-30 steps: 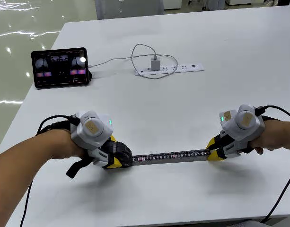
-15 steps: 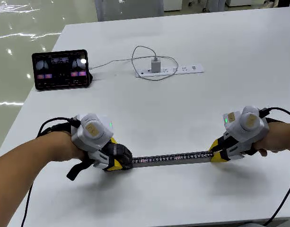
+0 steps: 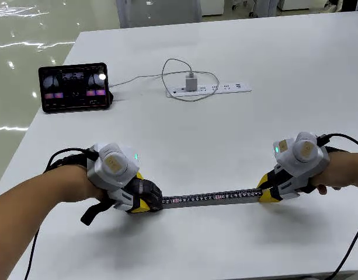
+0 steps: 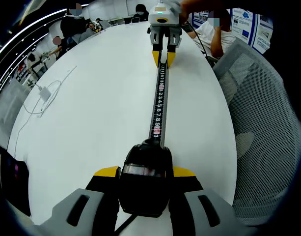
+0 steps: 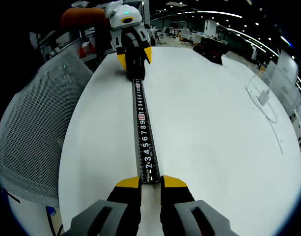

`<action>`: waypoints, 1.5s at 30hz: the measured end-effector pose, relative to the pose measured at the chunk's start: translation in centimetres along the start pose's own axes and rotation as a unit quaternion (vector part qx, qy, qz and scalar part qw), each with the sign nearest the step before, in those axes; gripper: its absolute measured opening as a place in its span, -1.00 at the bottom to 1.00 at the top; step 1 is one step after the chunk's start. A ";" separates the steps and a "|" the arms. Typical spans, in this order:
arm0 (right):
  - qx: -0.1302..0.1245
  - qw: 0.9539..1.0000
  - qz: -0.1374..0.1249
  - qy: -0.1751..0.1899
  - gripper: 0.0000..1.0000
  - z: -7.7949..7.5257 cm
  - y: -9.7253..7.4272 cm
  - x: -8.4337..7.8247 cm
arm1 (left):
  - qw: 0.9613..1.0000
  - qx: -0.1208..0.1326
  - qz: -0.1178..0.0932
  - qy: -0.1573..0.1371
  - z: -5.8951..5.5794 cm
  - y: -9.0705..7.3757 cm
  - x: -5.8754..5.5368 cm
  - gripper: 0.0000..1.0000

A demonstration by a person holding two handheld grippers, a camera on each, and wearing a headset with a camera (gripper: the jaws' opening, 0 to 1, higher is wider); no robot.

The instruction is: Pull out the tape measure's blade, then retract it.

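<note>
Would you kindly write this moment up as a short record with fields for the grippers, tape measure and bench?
Left gripper: shut on the tape measure case
Right gripper: shut on the end of the blade
Blade state: drawn out, straight between the two grippers
Surface: white table
Also on it: tablet, power strip with a charger plugged in

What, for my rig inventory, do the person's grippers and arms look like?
Both the left gripper and right gripper have rounded pale grey housings with a tan square sticker and green light, black jaws tipped yellow, and a black cable at the rear. The forearms are bare, no sleeves.
</note>
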State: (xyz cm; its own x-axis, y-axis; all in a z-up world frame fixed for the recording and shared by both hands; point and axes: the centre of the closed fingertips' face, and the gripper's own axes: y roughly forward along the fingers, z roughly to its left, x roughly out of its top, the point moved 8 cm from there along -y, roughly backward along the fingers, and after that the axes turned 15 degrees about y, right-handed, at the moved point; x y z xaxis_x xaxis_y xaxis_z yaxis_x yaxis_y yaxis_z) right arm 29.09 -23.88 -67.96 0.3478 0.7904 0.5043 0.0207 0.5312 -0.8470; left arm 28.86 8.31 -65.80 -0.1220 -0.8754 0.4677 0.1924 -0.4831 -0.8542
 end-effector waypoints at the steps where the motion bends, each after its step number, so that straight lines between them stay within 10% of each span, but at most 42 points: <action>1: 0.000 1.000 0.001 -0.001 -0.78 0.0 0.0 0.0 | 1.000 0.001 -0.002 -0.002 0.1 0.0 -0.1 -0.33; 35: -0.022 0.998 0.044 -0.028 -0.75 0.0 0.3 0.3 | 1.000 -0.005 0.005 0.008 0.1 -0.2 0.0 -0.29; 45: -0.040 0.998 0.025 -0.034 -0.61 -0.1 -0.8 0.9 | 1.000 -0.021 0.002 -0.010 -0.4 -1.2 0.0 0.12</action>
State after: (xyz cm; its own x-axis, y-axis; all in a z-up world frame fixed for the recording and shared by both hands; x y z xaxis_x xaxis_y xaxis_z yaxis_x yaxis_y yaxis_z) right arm 29.49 -23.62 -66.81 0.2867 0.8357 0.4684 0.0807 0.4661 -0.8810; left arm 28.24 8.88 -64.89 -0.1011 -0.8778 0.4683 0.1512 -0.4788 -0.8648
